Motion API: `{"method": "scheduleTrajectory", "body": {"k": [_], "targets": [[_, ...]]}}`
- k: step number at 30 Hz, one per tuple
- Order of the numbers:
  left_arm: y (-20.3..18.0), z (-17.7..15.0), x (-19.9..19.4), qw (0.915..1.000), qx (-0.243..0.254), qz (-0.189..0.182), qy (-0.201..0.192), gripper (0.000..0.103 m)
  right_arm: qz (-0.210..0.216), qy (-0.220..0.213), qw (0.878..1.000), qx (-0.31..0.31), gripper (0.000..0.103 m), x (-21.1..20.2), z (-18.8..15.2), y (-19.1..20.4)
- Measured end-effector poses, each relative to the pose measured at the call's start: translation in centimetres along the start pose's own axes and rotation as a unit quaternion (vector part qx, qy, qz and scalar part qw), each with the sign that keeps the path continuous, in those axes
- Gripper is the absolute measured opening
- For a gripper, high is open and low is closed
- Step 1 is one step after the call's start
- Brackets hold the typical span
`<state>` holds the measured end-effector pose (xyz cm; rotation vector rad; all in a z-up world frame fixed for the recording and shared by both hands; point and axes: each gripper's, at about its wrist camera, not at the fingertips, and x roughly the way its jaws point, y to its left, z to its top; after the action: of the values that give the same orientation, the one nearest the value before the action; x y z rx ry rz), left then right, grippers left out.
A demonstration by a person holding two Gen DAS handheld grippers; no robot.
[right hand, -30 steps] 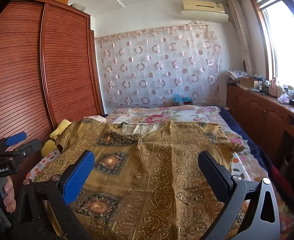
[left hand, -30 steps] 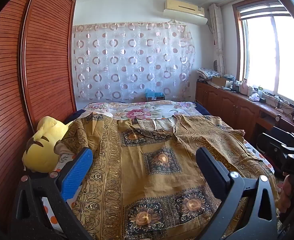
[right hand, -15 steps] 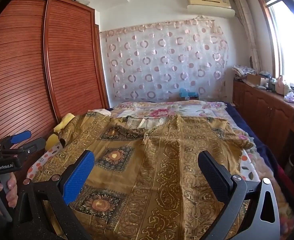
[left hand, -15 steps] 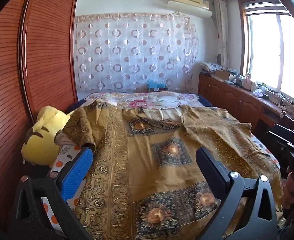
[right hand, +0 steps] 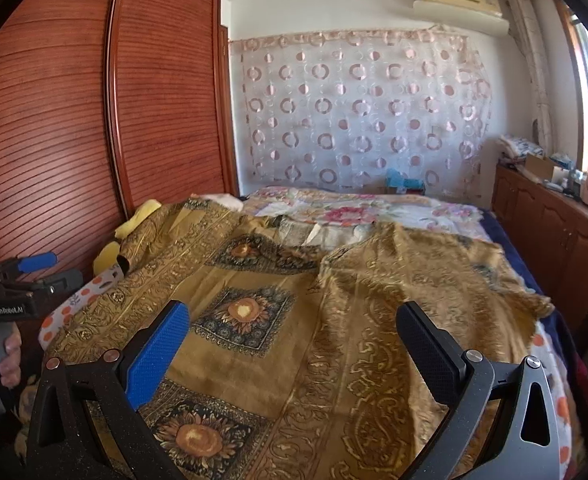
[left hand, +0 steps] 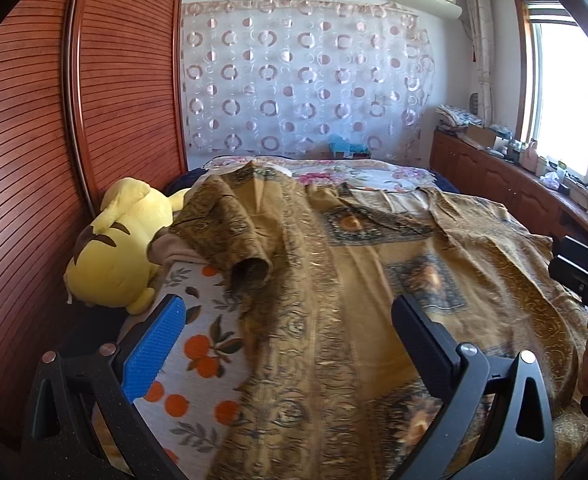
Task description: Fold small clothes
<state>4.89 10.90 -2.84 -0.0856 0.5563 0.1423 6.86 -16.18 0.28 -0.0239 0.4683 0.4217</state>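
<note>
Shirt (left hand: 354, 280), gold with sunflower squares, lies spread flat across the bed (left hand: 197, 344). Left gripper (left hand: 285, 320) above its near left edge, jaws wide apart, empty. Right gripper (right hand: 294, 328) over the near hem, jaws likewise apart. Yellow plush toy (left hand: 117, 248) beside the left sleeve. Spotted curtain (right hand: 358, 112) beyond.

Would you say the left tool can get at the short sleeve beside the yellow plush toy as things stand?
Probably yes. The left tool is open, and the sleeve lies ahead on the bedsheet with nothing between them. The plush toy sits just left of it.
</note>
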Motion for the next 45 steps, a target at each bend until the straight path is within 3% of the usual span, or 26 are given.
{"method": "scheduleTrajectory", "body": {"k": [8,11,14,22,27,28,30,32,38,45], "targets": [[4.2,0.9,2.3,0.9997,-0.004,0.009,0.021,0.102,0.028,0.06,0.998,-0.011,0.103,5.3,0.0,0.3],[5.6,1.5,3.6,0.9994,-0.02,-0.003,0.029,0.096,0.039,0.072,0.997,-0.012,0.103,5.9,0.0,0.7],[6.0,1.7,4.9,0.9989,-0.023,-0.012,0.04,0.086,0.043,0.076,0.996,-0.023,0.103,6.5,0.0,1.5],[5.6,0.8,10.2,0.993,-0.002,-0.007,0.118,0.062,0.039,0.08,0.995,-0.038,0.103,7.0,-0.5,2.3],[5.7,1.5,11.3,0.9931,0.01,-0.003,0.116,0.033,0.038,0.078,0.995,-0.038,0.103,7.3,-0.6,2.5],[5.5,1.8,11.2,0.9936,0.014,-0.005,0.112,0.031,0.04,0.078,0.995,-0.037,0.103,7.3,-0.6,2.3],[4.9,2.8,10.9,0.9947,0.03,-0.012,0.097,0.016,0.041,0.076,0.996,-0.034,0.103,7.1,-0.7,2.2],[4.2,3.8,10.7,0.995,0.045,-0.012,0.088,0.01,0.043,0.076,0.996,-0.029,0.103,6.9,-0.7,2.1],[1.0,6.6,10.2,0.994,0.071,-0.046,0.07,0.007,0.043,0.074,0.996,-0.016,0.103,6.5,-0.7,1.9],[-5.6,7.8,8.8,0.9857,0.116,-0.1,0.072,0.007,0.041,0.074,0.996,0.01,0.103,6.2,-0.8,1.5]]}}
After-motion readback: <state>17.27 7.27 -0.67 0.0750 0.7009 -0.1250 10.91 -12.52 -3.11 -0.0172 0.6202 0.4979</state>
